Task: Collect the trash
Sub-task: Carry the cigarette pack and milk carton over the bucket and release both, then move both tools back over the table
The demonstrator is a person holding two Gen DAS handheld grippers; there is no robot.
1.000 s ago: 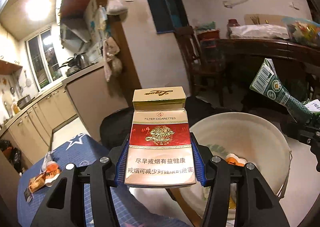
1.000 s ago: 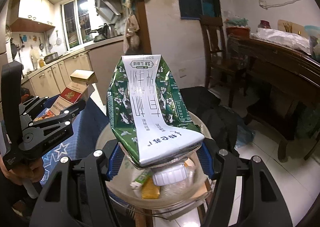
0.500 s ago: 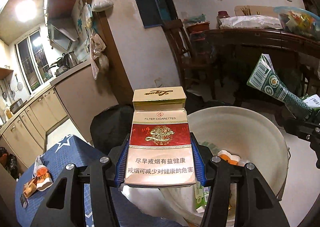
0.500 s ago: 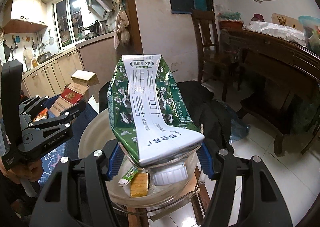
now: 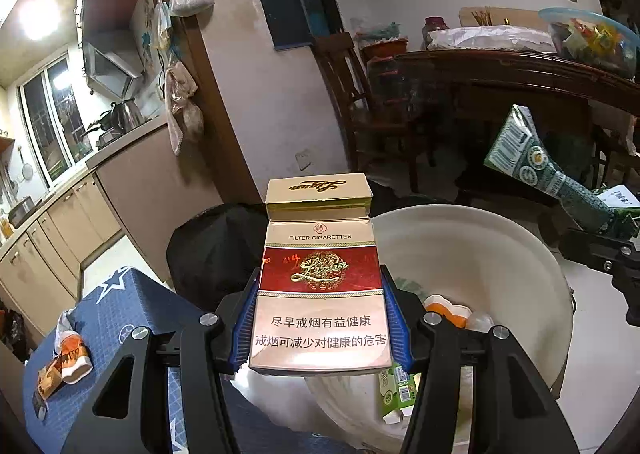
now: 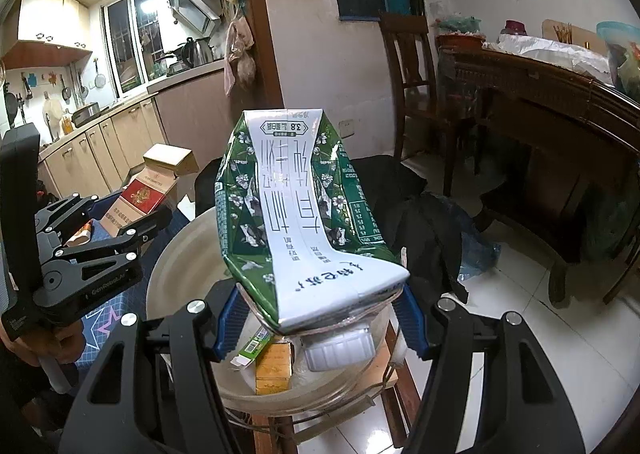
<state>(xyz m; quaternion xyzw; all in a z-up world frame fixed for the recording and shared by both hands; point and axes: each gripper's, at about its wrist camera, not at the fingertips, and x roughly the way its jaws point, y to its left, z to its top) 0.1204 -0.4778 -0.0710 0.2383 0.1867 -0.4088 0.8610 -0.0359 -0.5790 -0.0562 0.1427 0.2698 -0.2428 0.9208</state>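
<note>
Left tongs [image 5: 320,330] clamp the cigarette pack [image 5: 320,294] by its sides: light, stiff card. Right tongs [image 6: 316,318] pinch a crushed milk carton [image 6: 296,213]: light, soft, likely slick; both hang above the bin [image 5: 500,246].

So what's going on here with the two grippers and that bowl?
A person is collecting trash with a gripper in each hand. The left gripper is clamped on a cigarette pack, and the right gripper on a squashed green milk carton. Both are held over a big white basin that already holds some trash. A crumpled wrapper lies on the blue cloth.
</note>
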